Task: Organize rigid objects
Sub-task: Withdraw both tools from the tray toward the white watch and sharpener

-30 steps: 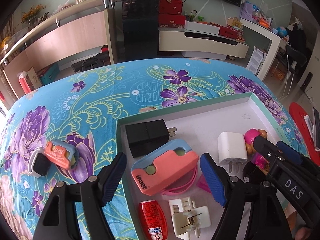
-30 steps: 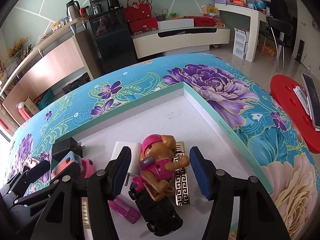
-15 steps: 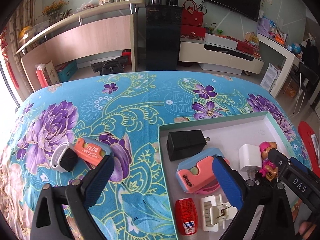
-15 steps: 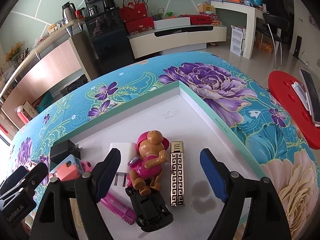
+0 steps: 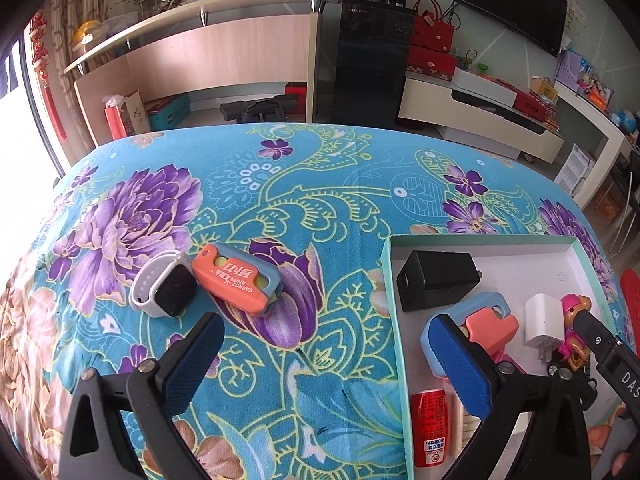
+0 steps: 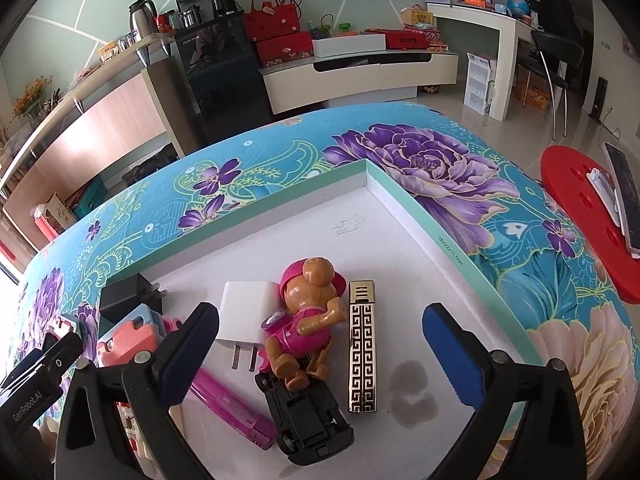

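Step in hand: fetching leftovers; left gripper [image 5: 320, 364] spread wide, empty, above counter; orange cutter [image 5: 236, 280] and smartwatch [image 5: 166, 290] outside box [image 5: 394, 320]; right gripper [image 6: 320, 344] opening over toy figure [image 6: 306, 320], pads clear; next, likely: left straddles cutter, clamps.

A flat black television [image 5: 510, 4] hangs on the pale green wall far beyond the tongs' right tip. Below it runs a long cream low cabinet [image 5: 480, 114]. Straight ahead stands a tall black glossy fridge [image 5: 366, 64]; a round red plastic stool [image 6: 580, 216] sits off right.
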Demonstrator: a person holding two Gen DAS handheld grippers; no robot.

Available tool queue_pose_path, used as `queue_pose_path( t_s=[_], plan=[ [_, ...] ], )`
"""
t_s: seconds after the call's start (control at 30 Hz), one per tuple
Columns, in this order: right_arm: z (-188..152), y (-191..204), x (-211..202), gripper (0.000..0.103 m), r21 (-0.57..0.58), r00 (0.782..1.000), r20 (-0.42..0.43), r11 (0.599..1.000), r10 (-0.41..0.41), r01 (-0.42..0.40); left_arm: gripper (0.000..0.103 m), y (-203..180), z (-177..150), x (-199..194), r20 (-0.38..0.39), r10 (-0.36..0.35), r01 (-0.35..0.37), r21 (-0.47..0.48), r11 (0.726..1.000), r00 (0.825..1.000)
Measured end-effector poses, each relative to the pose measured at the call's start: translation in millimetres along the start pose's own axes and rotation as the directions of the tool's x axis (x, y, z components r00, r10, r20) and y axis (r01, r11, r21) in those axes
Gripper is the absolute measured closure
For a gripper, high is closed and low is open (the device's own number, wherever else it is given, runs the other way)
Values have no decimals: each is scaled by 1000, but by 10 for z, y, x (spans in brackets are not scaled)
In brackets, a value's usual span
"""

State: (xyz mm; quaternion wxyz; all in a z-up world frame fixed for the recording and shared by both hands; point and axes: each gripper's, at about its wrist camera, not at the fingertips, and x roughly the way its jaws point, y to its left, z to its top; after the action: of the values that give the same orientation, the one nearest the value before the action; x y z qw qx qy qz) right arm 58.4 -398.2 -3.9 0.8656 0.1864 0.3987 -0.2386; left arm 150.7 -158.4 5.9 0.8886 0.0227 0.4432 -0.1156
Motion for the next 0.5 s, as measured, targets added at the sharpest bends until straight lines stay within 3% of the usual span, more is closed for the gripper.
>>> queue_pose_path(
  t_s=[0.3,0.5],
  plan=[
    [31,133,-114,1,-33,999,49,999,9,-8,0,201,24,-57,7,20,-20,-30,999,1000],
    [54,378,-172,1,-66,993,65,993,101,-96,0,479,81,-124,24,68,-66,-73,995,997]
  ],
)
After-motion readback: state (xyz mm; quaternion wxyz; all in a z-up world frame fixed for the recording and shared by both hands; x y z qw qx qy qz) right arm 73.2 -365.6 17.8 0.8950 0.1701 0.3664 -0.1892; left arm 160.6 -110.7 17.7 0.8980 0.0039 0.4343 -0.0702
